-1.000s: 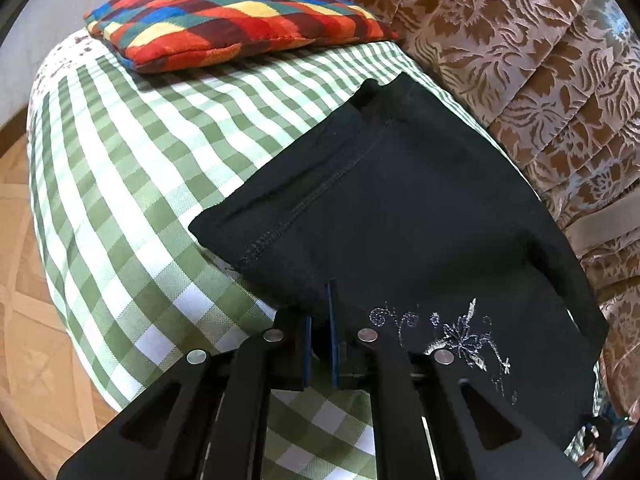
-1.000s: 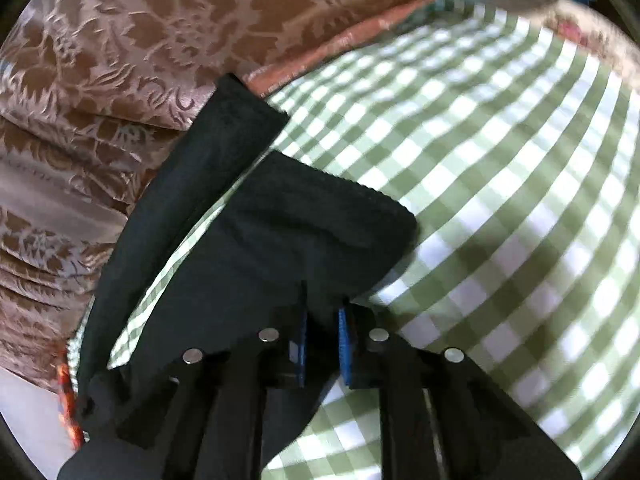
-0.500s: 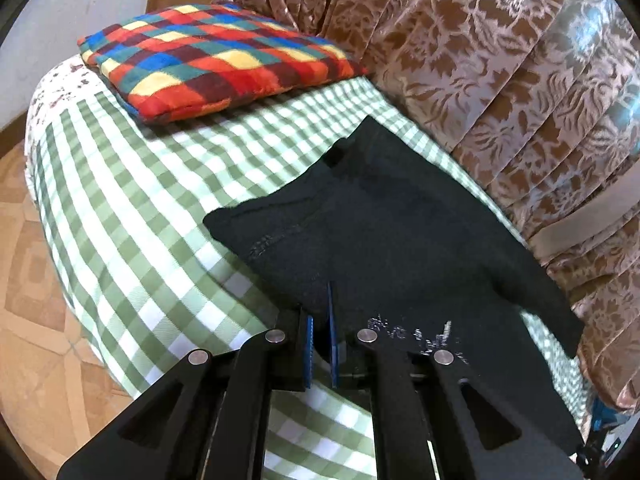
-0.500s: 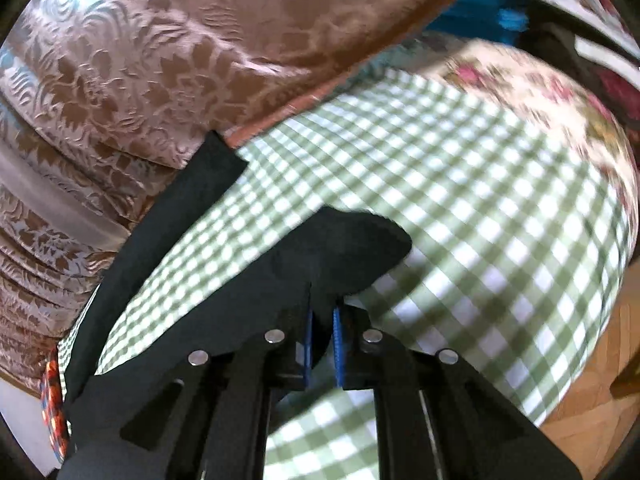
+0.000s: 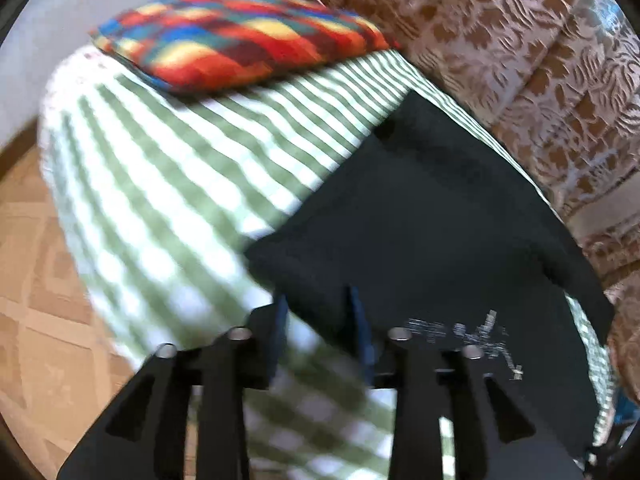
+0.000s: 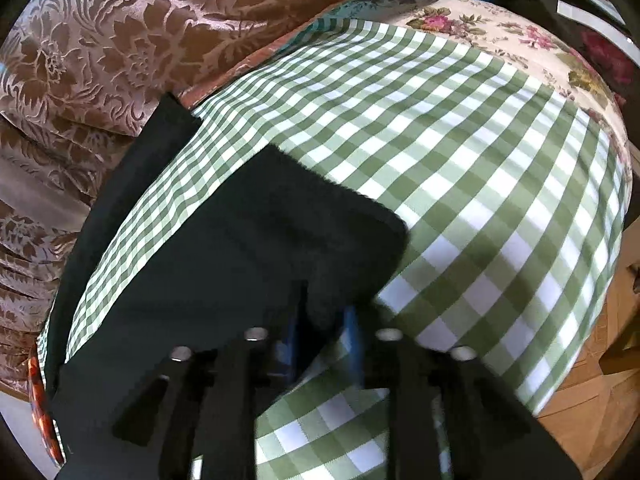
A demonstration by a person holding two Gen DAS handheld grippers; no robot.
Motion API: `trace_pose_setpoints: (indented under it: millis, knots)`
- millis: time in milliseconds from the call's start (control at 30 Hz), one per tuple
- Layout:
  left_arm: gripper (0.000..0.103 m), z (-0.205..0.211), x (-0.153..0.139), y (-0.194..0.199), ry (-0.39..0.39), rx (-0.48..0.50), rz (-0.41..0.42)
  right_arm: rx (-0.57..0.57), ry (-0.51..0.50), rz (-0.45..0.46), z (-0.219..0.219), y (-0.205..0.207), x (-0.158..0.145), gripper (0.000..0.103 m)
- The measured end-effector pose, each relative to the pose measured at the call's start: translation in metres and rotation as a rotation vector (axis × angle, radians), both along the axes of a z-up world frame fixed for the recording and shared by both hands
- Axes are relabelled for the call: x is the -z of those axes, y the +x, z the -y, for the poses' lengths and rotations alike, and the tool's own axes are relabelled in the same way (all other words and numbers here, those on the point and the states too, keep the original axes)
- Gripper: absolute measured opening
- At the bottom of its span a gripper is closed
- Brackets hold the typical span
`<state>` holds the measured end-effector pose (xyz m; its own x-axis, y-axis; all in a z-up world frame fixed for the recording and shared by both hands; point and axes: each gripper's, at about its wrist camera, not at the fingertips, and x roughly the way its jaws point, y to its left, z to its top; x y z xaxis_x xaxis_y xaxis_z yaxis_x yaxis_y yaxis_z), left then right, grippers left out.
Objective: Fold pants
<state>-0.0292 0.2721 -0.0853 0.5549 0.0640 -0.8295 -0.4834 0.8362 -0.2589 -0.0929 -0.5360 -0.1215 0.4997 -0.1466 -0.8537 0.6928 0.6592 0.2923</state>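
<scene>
Black pants [image 5: 420, 220] with silver embroidery [image 5: 472, 332] lie spread on a green checked cloth [image 5: 180, 180]. My left gripper [image 5: 318, 320] is at their near corner. Its jaws are opening, and the corner's edge lies loose between the blue pads [image 5: 356, 316]. In the right wrist view, a pant leg end [image 6: 280, 240] lies flat on the cloth [image 6: 460, 160]. My right gripper [image 6: 325, 322] sits at its near hem, jaws opening, with a fold of black fabric still between the pads [image 6: 352, 328]. The second leg [image 6: 120, 184] runs along the brown fabric.
A bright checked pillow [image 5: 240, 36] lies at the far end of the bed. Brown floral drapery [image 5: 520, 60] lines the far side. A flowered sheet [image 6: 500, 36] shows past the checked cloth. Wooden floor [image 5: 32, 280] lies below the bed's edge.
Both grippers were shut on the pants' edge; now both sets of jaws have parted. The right gripper carried the leg end sideways over the cloth, and that end now lies flatter.
</scene>
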Motion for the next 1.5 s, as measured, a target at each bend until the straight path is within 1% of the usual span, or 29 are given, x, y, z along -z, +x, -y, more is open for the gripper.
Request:
trace_pose_setpoints:
  millis: [33,100,133,167,233,300,333,367,400,433,467,567,600,667,700,733,833,900,1033,1100,1133,1167,1200,1233,1267,1300,1400,1467,1500]
  knots:
    - [0.036,-0.008,-0.007,-0.006,0.014,-0.025,0.012,0.018,-0.041,0.004,0.0,-0.002,-0.007,0.067]
    - [0.036,-0.021,-0.021,-0.015,0.025,-0.068,0.055,0.051,-0.133,0.024,-0.001,-0.004,-0.03,0.067]
    - [0.036,-0.029,-0.032,-0.014,0.017,-0.077,0.085,0.044,-0.17,0.044,-0.006,-0.002,-0.042,0.067]
    - [0.036,-0.031,-0.038,-0.011,0.007,-0.072,0.105,0.025,-0.181,0.064,-0.011,0.003,-0.05,0.068]
    - [0.036,-0.03,-0.052,0.007,-0.022,-0.036,0.152,-0.043,-0.166,0.113,-0.026,0.016,-0.061,0.07]
    - [0.036,-0.025,-0.059,0.028,-0.054,0.008,0.182,-0.176,-0.141,0.148,-0.059,0.041,-0.066,0.073]
    - [0.036,-0.021,-0.062,0.045,-0.082,0.043,0.193,-0.224,-0.134,0.152,-0.072,0.052,-0.066,0.074]
    - [0.036,-0.015,-0.064,0.066,-0.108,0.074,0.202,-0.308,-0.114,0.155,-0.093,0.067,-0.063,0.074]
    - [0.036,-0.012,-0.063,0.075,-0.119,0.086,0.206,-0.382,-0.095,0.156,-0.114,0.08,-0.059,0.074]
    - [0.036,-0.007,-0.063,0.1,-0.144,0.122,0.204,-0.429,-0.086,0.153,-0.129,0.088,-0.056,0.074]
    - [0.036,-0.001,-0.062,0.12,-0.159,0.15,0.196,-0.488,-0.073,0.146,-0.149,0.099,-0.05,0.074]
    - [0.036,-0.003,-0.054,0.178,-0.187,0.156,0.15,-0.61,0.002,0.125,-0.194,0.126,-0.032,0.074]
    - [0.036,-0.004,-0.051,0.205,-0.195,0.148,0.125,-0.635,0.014,0.115,-0.204,0.131,-0.027,0.074]
    - [0.037,-0.001,-0.049,0.236,-0.192,0.149,0.103,-0.678,0.043,0.096,-0.223,0.142,-0.016,0.077]
    - [0.04,0.0,-0.046,0.253,-0.194,0.148,0.081,-0.692,0.053,0.082,-0.231,0.147,-0.012,0.078]
    - [0.041,-0.002,-0.04,0.273,-0.209,0.135,0.059,-0.698,0.057,0.071,-0.235,0.151,-0.008,0.078]
    - [0.041,-0.004,-0.028,0.311,-0.146,0.114,-0.005,-0.689,0.101,0.045,-0.236,0.161,0.002,0.08]
    - [0.041,-0.007,-0.013,0.335,-0.158,0.101,-0.048,-0.687,0.104,0.038,-0.238,0.161,0.004,0.081]
    - [0.041,-0.01,0.009,0.362,-0.161,0.073,-0.117,-0.691,0.112,0.028,-0.238,0.166,0.007,0.085]
    - [0.041,-0.006,0.018,0.373,-0.105,0.066,-0.166,-0.694,0.111,0.026,-0.238,0.166,0.008,0.086]
    - [0.037,-0.002,0.02,0.375,-0.085,0.076,-0.181,-0.691,0.114,0.026,-0.238,0.166,0.009,0.087]
    - [0.027,0.002,0.02,0.376,-0.036,0.088,-0.183,-0.691,0.114,0.026,-0.238,0.167,0.009,0.087]
    - [0.013,0.009,0.019,0.376,0.006,0.122,-0.18,-0.691,0.113,0.027,-0.24,0.168,0.01,0.087]
    - [0.008,0.014,0.016,0.375,0.028,0.141,-0.171,-0.691,0.112,0.026,-0.24,0.168,0.01,0.087]
    - [0.008,0.02,0.01,0.371,0.057,0.157,-0.148,-0.693,0.11,0.025,-0.24,0.168,0.01,0.087]
    - [0.007,0.024,0.003,0.365,0.064,0.171,-0.11,-0.693,0.106,0.025,-0.241,0.168,0.01,0.087]
    - [0.007,0.032,-0.036,0.335,0.018,0.212,0.073,-0.698,0.1,0.028,-0.242,0.168,0.01,0.087]
    - [0.006,0.039,-0.067,0.304,-0.025,0.25,0.222,-0.698,0.093,0.031,-0.243,0.166,0.01,0.087]
    - [0.006,0.045,-0.08,0.29,-0.024,0.272,0.27,-0.698,0.089,0.032,-0.244,0.166,0.01,0.087]
